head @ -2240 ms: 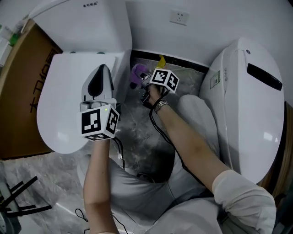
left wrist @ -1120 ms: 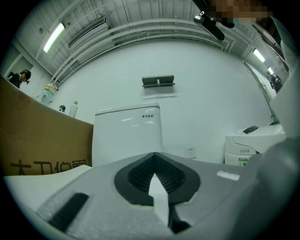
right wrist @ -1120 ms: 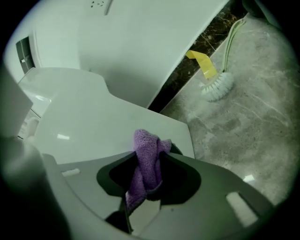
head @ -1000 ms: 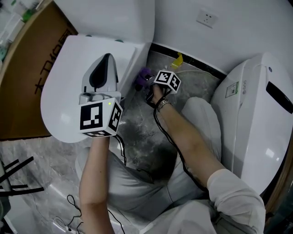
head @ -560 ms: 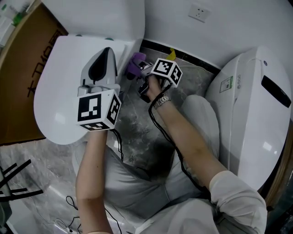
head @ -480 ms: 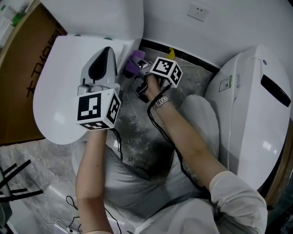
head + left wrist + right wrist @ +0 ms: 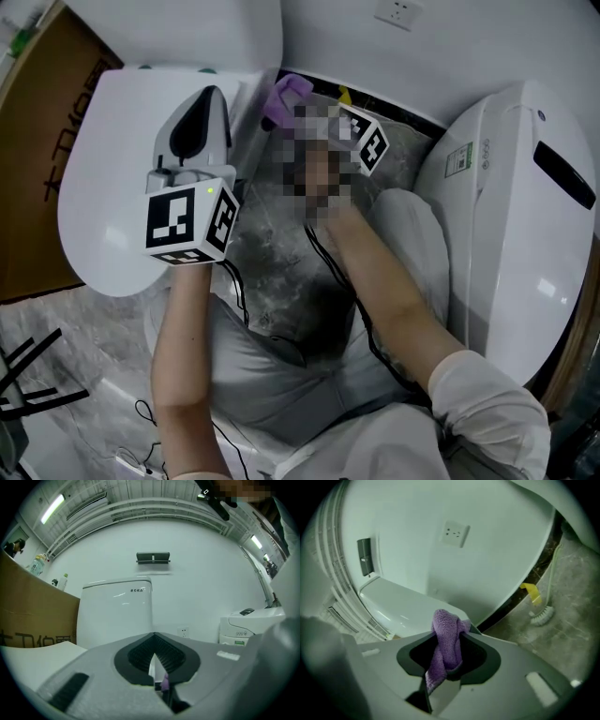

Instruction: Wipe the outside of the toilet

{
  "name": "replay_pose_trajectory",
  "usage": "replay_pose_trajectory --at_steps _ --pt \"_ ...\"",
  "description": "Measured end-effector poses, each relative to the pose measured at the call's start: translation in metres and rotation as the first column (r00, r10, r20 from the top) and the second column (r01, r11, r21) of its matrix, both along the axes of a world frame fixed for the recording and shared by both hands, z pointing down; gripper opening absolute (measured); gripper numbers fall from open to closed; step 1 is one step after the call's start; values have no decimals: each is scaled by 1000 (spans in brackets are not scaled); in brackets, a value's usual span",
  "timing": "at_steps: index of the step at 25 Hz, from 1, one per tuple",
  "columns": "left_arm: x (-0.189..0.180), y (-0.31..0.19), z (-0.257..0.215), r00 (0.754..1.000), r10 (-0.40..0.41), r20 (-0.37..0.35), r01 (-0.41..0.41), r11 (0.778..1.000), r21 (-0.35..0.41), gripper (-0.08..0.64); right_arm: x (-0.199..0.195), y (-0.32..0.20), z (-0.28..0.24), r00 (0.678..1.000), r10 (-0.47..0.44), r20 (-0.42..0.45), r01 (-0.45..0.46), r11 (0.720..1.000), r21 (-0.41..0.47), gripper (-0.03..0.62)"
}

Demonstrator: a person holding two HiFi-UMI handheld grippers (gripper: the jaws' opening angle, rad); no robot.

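Though pinched, the cloth (image 7: 286,94) beside the toilet (image 7: 103,187) could slip.
Overhead, the left gripper (image 7: 208,98) hovers above the toilet; its own view shows jaws pressed together, empty; right gripper view: the right gripper (image 7: 449,641) nips a bunched wad, likely loose under rubbing.

Print on cardboard box (image 7: 47,141); tank logo (image 7: 137,590); green label (image 7: 459,161): none legible

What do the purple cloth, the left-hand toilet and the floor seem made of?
The purple cloth: soft fuzzy fabric, probably microfibre; nap and limp folds show. The left-hand toilet: glossy white, likely ceramic or plastic; light glints on it. The floor: grey veined stone or stone-look tile, faintly shiny.
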State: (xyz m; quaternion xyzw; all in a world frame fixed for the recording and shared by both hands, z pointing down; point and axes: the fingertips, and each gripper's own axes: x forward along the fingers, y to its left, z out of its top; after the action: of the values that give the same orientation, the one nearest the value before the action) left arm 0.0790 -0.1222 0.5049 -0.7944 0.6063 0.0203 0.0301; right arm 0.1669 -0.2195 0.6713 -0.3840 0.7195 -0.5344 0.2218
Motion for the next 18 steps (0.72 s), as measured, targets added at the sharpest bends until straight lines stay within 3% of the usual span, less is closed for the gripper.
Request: replay_pose_trajectory --at_steps 3,7,10,18 --pt "-4 2 -2 1000 -8 -16 8 1000 8 5 14 3 75 997 33 -74 -44 986 -161 141" --pt "-7 4 -4 1000 -17 -26 17 1000 11 5 10 28 166 993 7 -122 -50 933 -355 143" --pt "-9 8 -3 999 -21 -26 22 1000 6 5 1 42 205 978 -74 -197 -9 921 -389 144" --pt "-10 20 5 1000 5 6 -4 999 -47 5 -19 56 257 942 -193 -274 59 900 -432 146"
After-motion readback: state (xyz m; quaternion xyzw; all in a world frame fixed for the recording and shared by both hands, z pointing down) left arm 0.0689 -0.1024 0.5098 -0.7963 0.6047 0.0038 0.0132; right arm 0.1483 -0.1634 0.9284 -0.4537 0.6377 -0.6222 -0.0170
